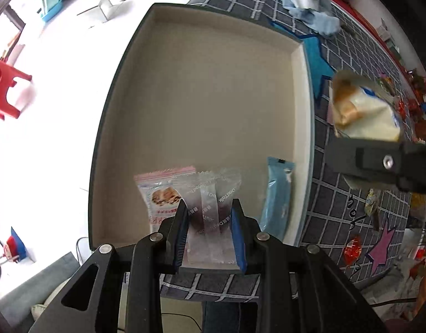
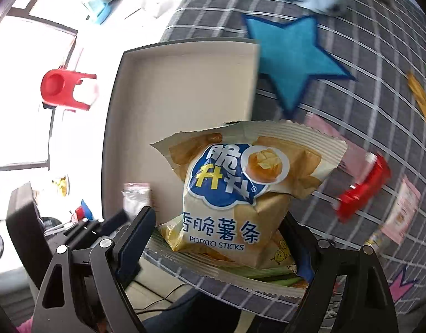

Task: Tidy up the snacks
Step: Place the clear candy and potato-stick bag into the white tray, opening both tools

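Observation:
A shallow tray [image 1: 213, 97] with a beige floor and dark rim lies on the checked cloth. At its near side lie a pink snack packet [image 1: 160, 194] and a light blue packet [image 1: 276, 194]. My left gripper [image 1: 210, 222] points down over the tray's near edge, shut on a clear-wrapped dark snack [image 1: 210, 202]. My right gripper [image 2: 218, 244] is shut on a beige potato sticks bag [image 2: 235, 188], held upright above the tray's [image 2: 179, 88] right edge, with another yellow-green packet [image 2: 279, 252] under it. The left wrist view shows that bag [image 1: 362, 108] at the right.
Loose snacks lie on the cloth to the right: a red packet [image 2: 362, 188], a pink one [image 2: 401, 211], a yellow one [image 2: 421, 97]. A blue star patch [image 2: 293, 58] sits beside the tray. Crumpled cloth [image 1: 304, 0] lies at the far end. A red stool [image 1: 4, 88] stands on the floor left.

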